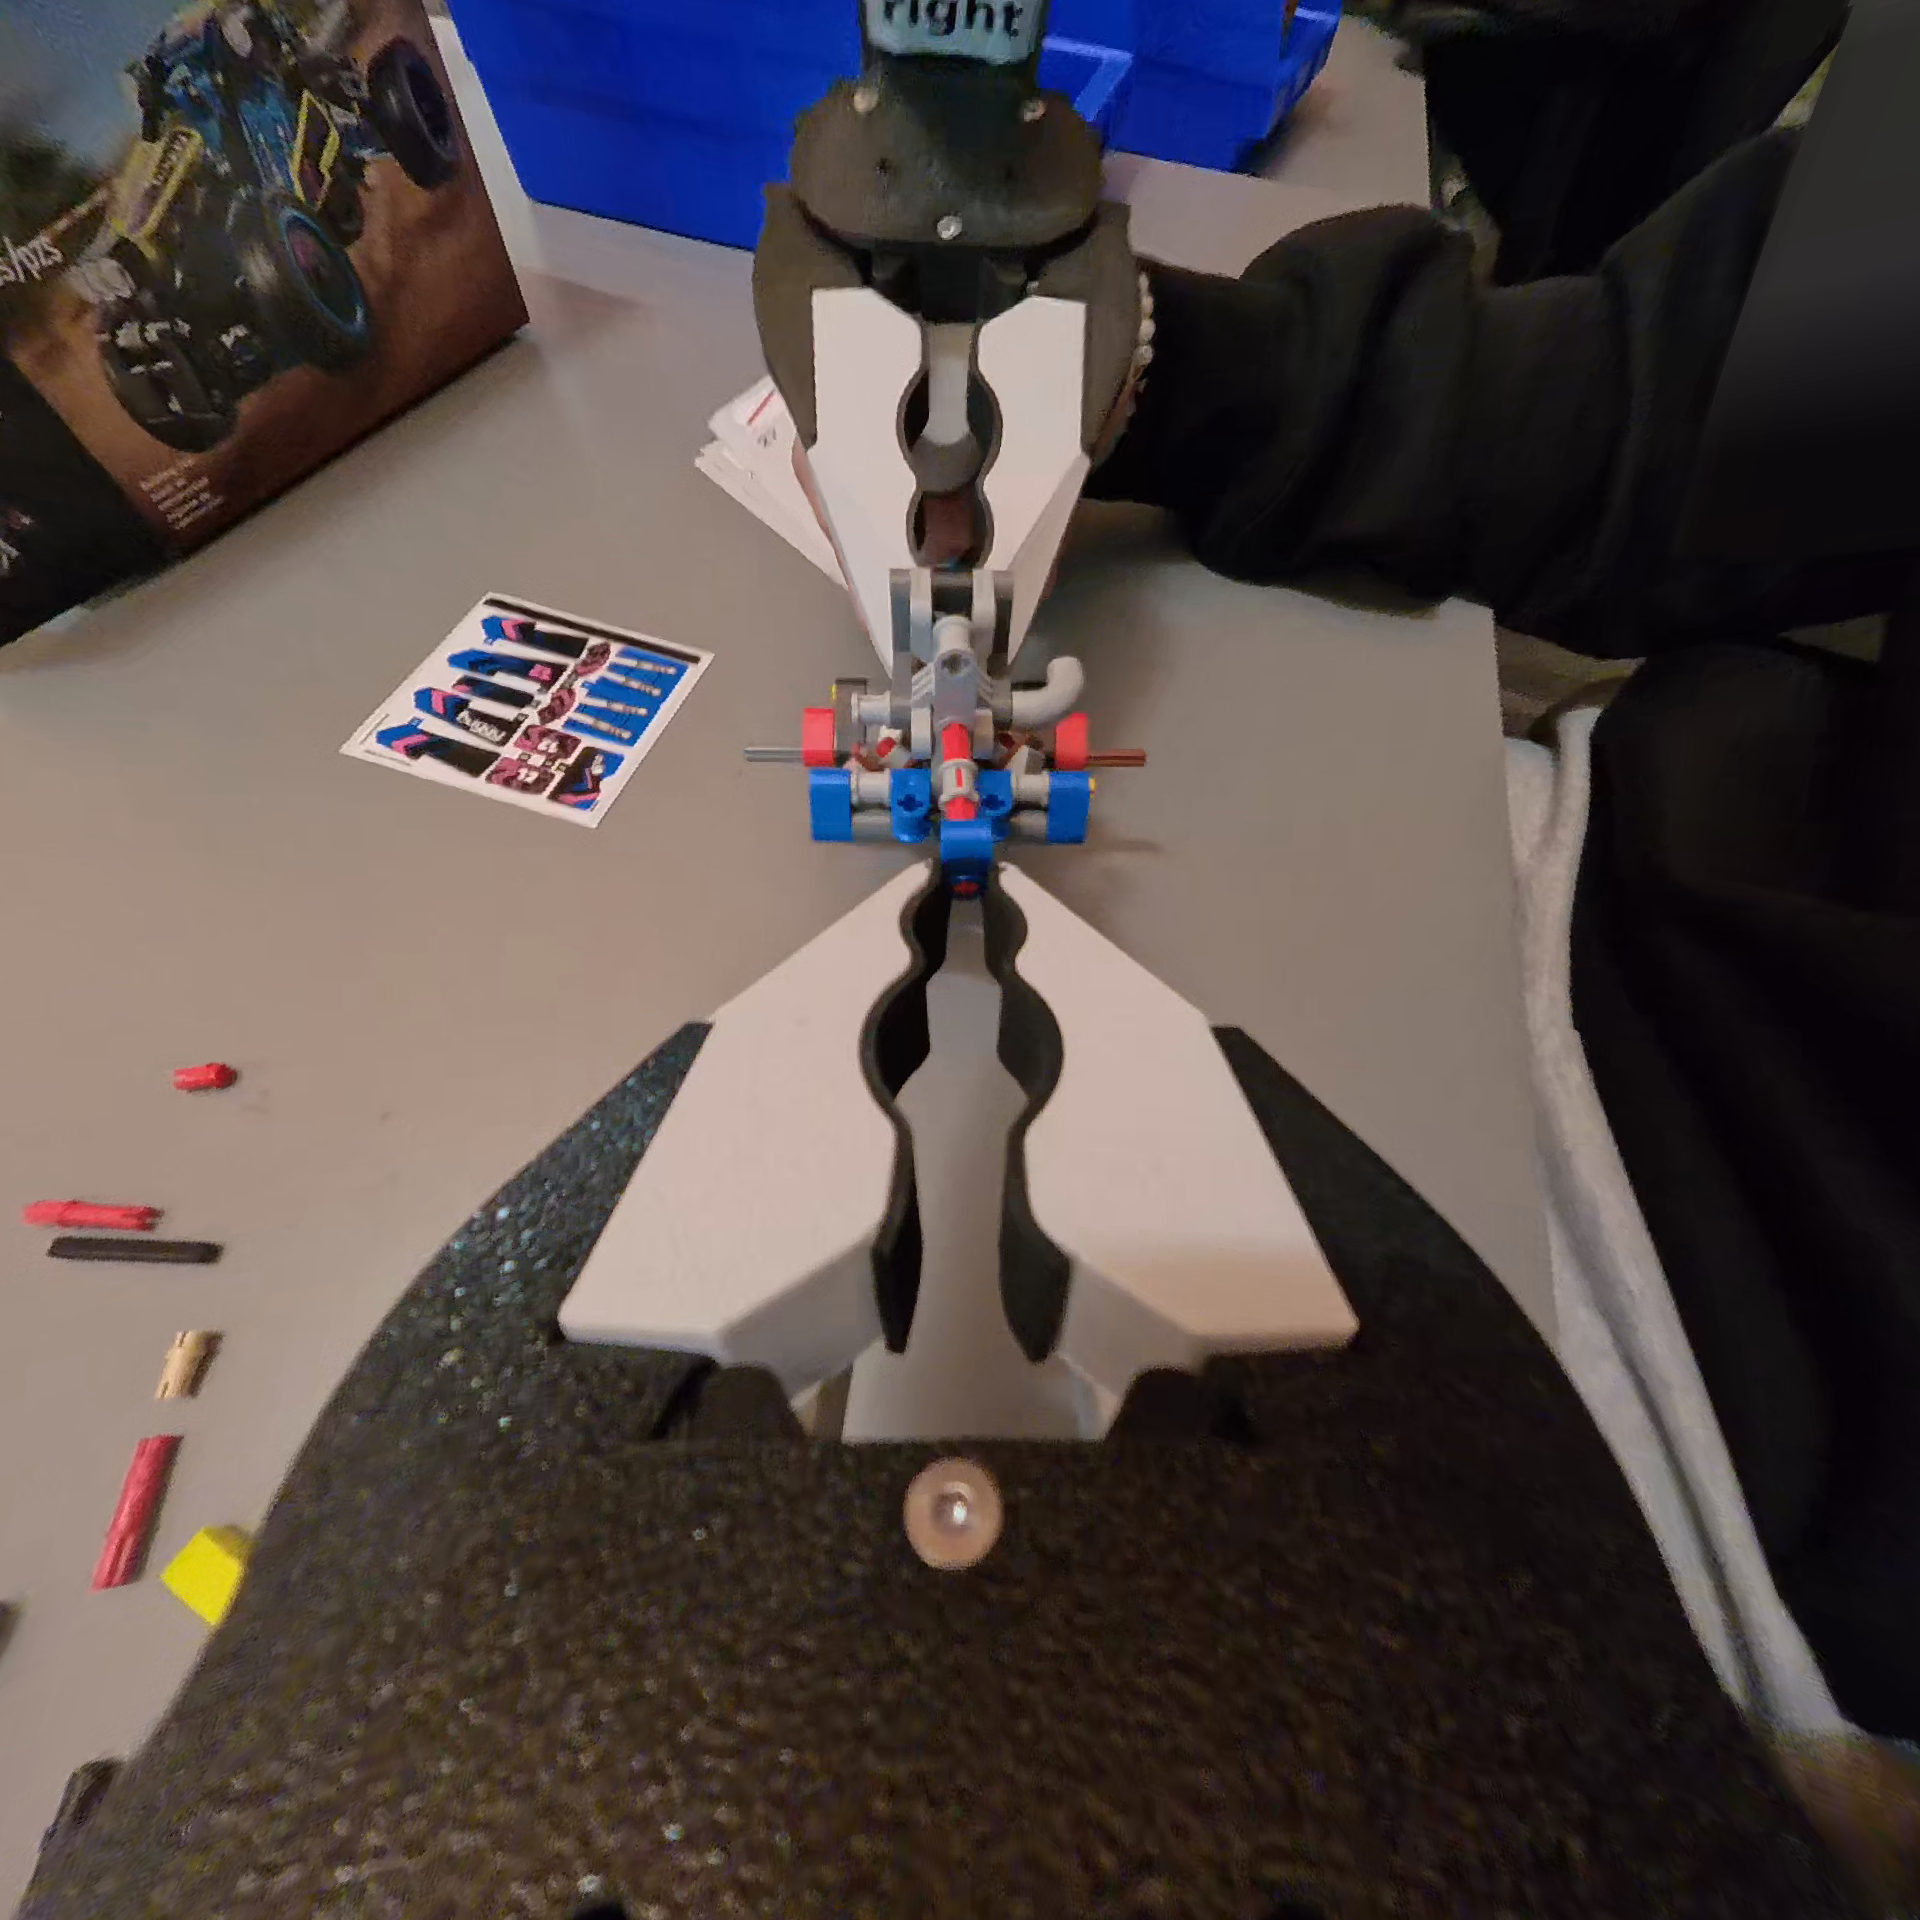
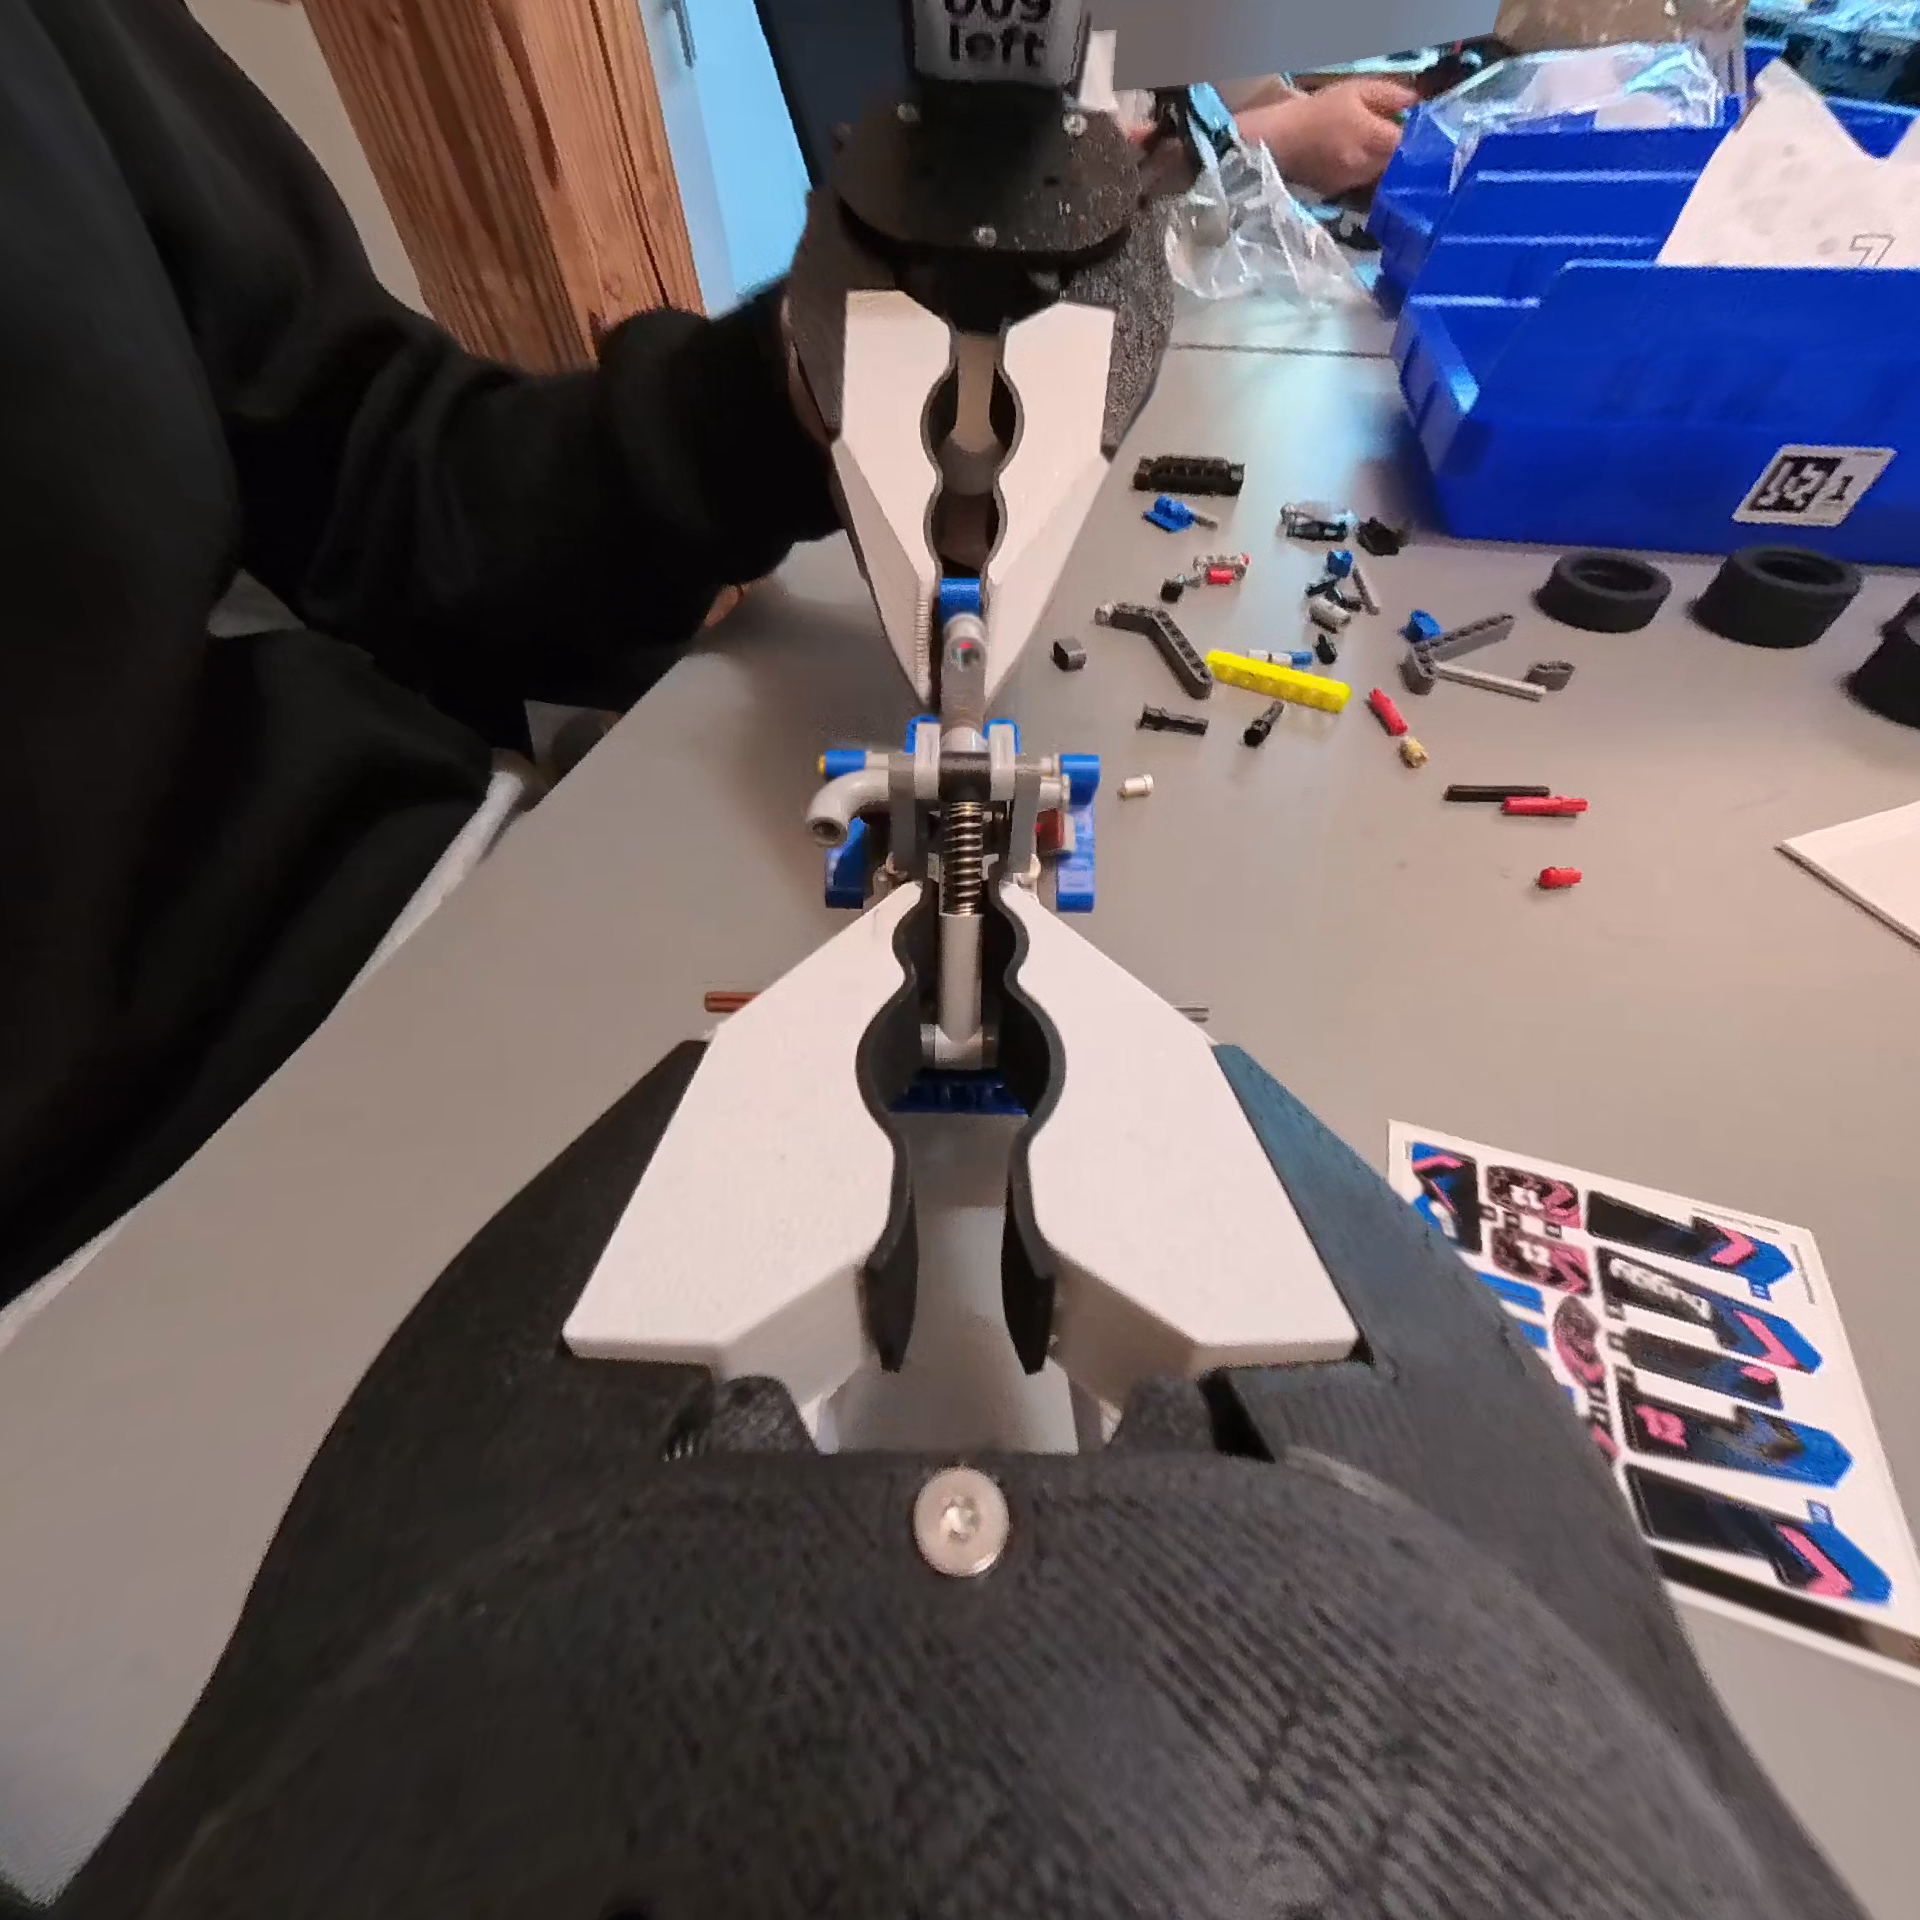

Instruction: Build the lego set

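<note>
Both grippers clamp one lego assembly (image 1: 951, 764) from opposite ends, held just above the grey table (image 1: 312, 935).

Left gripper (image 1: 964, 883): jaws nearly closed, tips pinching the blue block at the assembly's near end. Right gripper (image 1: 951, 582), seen far in the left wrist view: jaws closed on the grey link end. In the right wrist view the right gripper (image 2: 958, 904) grips the grey shock strut with its spring; the strut runs back between the fingers.

Assembly long axis runs gripper to gripper, straight along both cameras' lines of sight. A cross axle sticks out left and right: grey tip on the left, brown on the right in the left wrist view. A grey curved pipe sits on its right side in that view.

Room: table edge close on the right in the left wrist view, with the person's black sleeve (image 1: 1403, 416) over it. Sticker sheet (image 1: 528, 709) left of the assembly, apart from it. Box (image 1: 239, 260) far left, blue bins (image 1: 644, 104) at the far edge. A paper booklet (image 1: 758, 468) lies under the right gripper. Loose pins (image 1: 125, 1216) near left, well apart from the build. In the right wrist view scattered parts (image 2: 1278, 681), tyres (image 2: 1605, 590) and bins fill the far right; bare table lies left of the assembly up to the edge.
</note>
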### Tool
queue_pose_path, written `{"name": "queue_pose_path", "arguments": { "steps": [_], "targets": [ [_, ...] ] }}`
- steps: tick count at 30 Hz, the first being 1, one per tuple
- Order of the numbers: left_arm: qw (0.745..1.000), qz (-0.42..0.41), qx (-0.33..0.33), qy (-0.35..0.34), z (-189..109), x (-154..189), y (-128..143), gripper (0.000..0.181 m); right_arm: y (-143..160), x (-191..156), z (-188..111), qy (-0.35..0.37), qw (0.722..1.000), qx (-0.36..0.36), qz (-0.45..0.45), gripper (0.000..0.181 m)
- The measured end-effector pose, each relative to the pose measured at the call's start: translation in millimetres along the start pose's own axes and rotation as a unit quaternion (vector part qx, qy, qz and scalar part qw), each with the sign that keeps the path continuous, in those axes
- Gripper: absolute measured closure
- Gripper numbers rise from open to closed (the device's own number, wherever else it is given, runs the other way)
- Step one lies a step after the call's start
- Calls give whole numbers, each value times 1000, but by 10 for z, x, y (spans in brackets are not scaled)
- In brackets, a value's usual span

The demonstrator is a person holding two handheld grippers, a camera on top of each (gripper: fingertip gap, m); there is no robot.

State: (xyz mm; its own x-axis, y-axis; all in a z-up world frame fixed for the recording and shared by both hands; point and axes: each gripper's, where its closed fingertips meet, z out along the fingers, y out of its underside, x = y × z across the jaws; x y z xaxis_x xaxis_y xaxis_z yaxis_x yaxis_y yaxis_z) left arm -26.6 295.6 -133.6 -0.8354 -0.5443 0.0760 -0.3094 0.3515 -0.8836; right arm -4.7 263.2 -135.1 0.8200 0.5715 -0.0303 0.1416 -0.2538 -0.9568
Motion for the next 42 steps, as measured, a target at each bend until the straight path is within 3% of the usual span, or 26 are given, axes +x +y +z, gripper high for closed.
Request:
{"name": "queue_pose_path", "arguments": {
  "steps": [12,19,21,32,42],
  "targets": [
    [999,4,-44,-1,35,-86,293,177,316,89,141,49,992,-112,-13,176],
    [999,10,-49,2,36,-88,343,177,313,78,166,53,992,-115,-17,163],
    [999,7,-45,4,35,-87,339,177,321,66,168,53,991,-124,-25,175],
    [999,13,-46,3,60,-92,364,177,367,84,187,82,981,-161,-72,176],
    [999,9,-33,5,69,-102,351,177,370,84,180,79,984,-151,-58,175]
  ]
}}
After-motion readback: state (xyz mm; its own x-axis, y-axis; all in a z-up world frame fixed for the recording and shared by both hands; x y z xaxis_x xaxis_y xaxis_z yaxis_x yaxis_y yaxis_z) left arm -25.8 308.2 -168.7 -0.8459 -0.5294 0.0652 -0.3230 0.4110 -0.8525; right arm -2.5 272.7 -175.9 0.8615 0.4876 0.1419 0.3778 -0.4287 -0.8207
